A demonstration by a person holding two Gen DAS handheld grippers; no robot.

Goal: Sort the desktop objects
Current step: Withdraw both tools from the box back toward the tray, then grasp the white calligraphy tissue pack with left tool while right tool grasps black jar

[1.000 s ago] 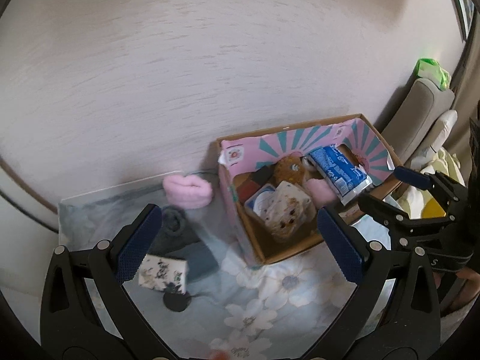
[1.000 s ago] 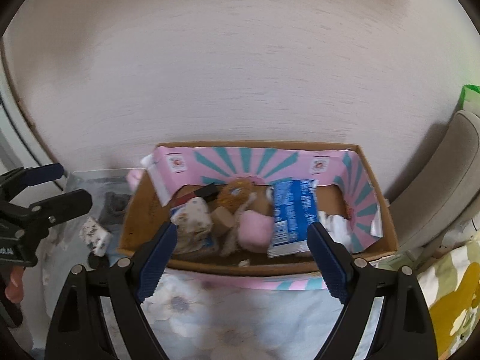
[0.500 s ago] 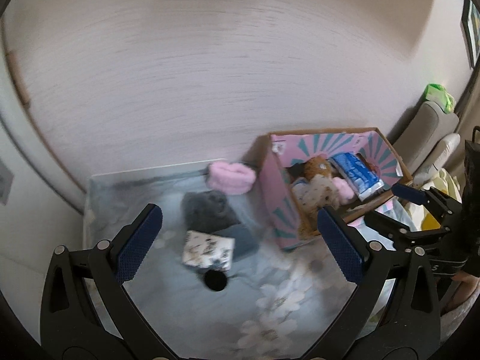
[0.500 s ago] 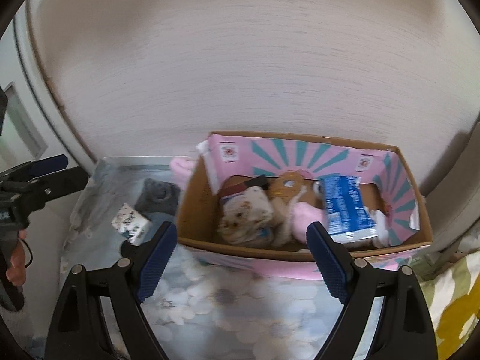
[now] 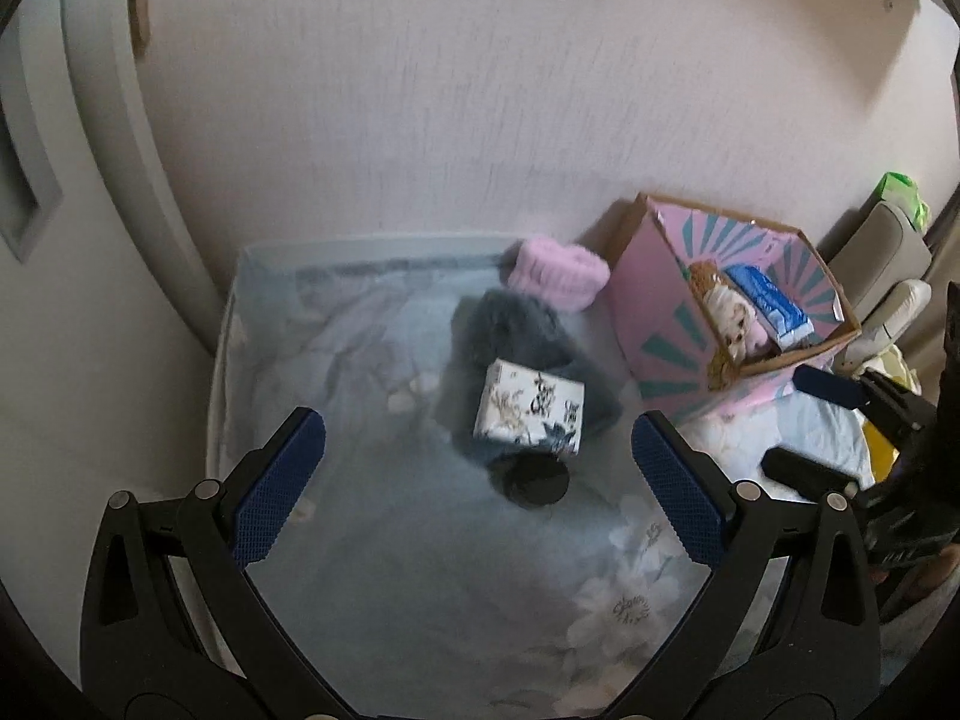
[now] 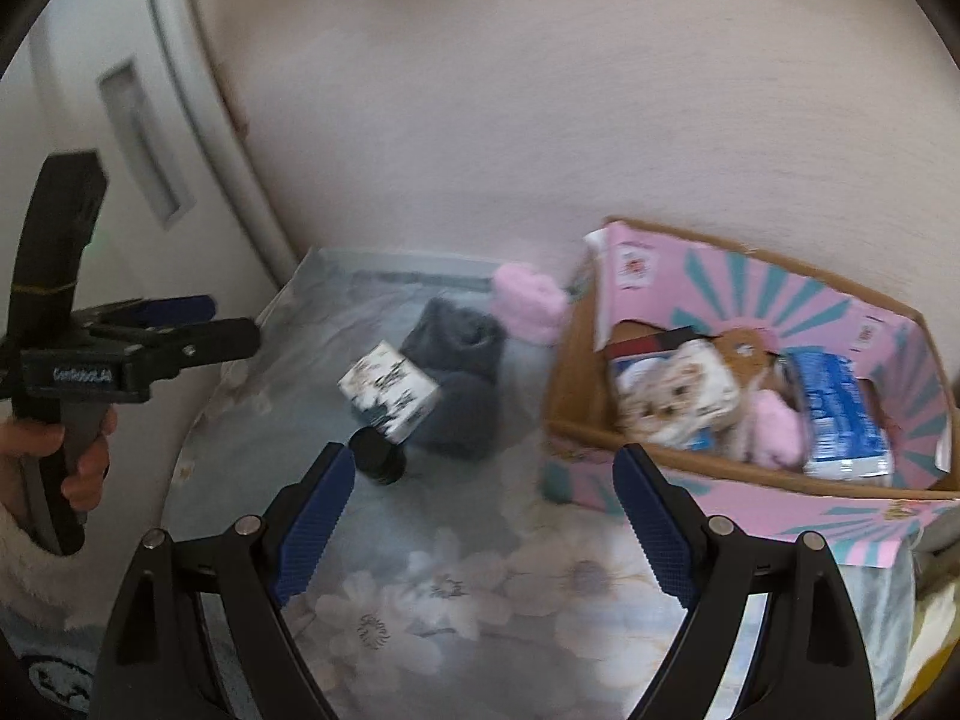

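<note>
A white patterned box [image 5: 529, 416] lies on a dark grey fuzzy cloth [image 5: 516, 336], with a black round lid [image 5: 534, 480] in front and a pink fluffy band [image 5: 558, 273] behind; the same box [image 6: 390, 393], cloth [image 6: 459, 360], lid [image 6: 378, 456] and band [image 6: 531, 297] appear in the right wrist view. A pink cardboard box [image 5: 654, 324] [image 6: 720, 498] at the right holds a blue packet [image 6: 840, 414], plush toys and a tissue pack [image 6: 678, 399]. My left gripper [image 5: 480, 480] is open and empty, just in front of the lid. My right gripper [image 6: 480, 510] is open and empty.
A floral cloth [image 5: 420, 540] covers the table, which ends against a textured wall [image 5: 480, 120]. A white door frame [image 6: 198, 120] stands at the left. A beige chair [image 5: 882, 246] with a green item is at the far right.
Both grippers have swung left, away from the pink box. The patterned box, lid and grey cloth now sit centred before the left gripper. Both stay open.
</note>
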